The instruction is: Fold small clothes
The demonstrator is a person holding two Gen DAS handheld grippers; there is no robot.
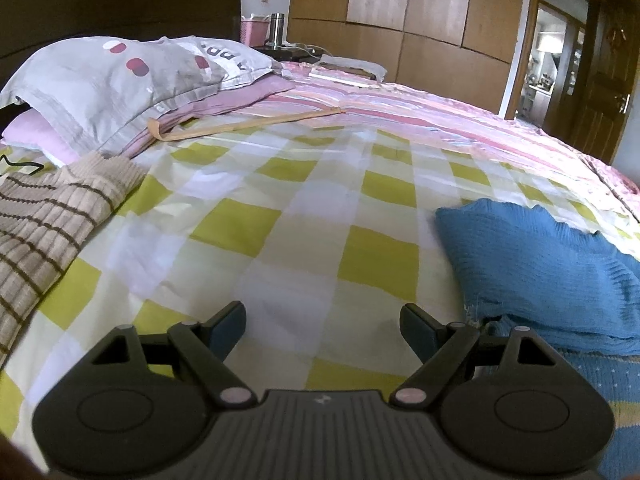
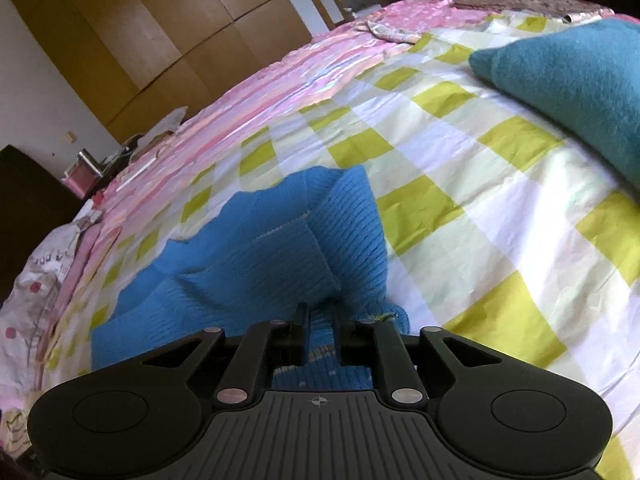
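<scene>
Your left gripper is spread wide with nothing between the fingers, hanging over bare checked sheet at the bottom centre of the left wrist view. No cloth touches either finger there.

Your right gripper is nearly closed, fingers pinched on a fold of the blue knit garment at the bottom centre of the right wrist view. The knit runs between the two fingers and shows again below them, with a pale patterned band on it. Whether the pads press hard or just trap the cloth loosely, can't tell.

Where the garment lies: in the right wrist view it spreads from the fingers up and left across the yellow-and-white checks, with a ribbed part folded over and standing up at frame centre. In the left wrist view the same blue knit sits at the right edge, lower half, just beside your left gripper's right finger but not touching it.

Other cloth:
- striped beige knit at the left edge of the left wrist view, well apart from the left gripper.
- teal knit piece at the upper right of the right wrist view, apart from the blue one.
- grey pillow at the upper left of the left wrist view, on a pink quilt that runs across the far side of the bed.
</scene>
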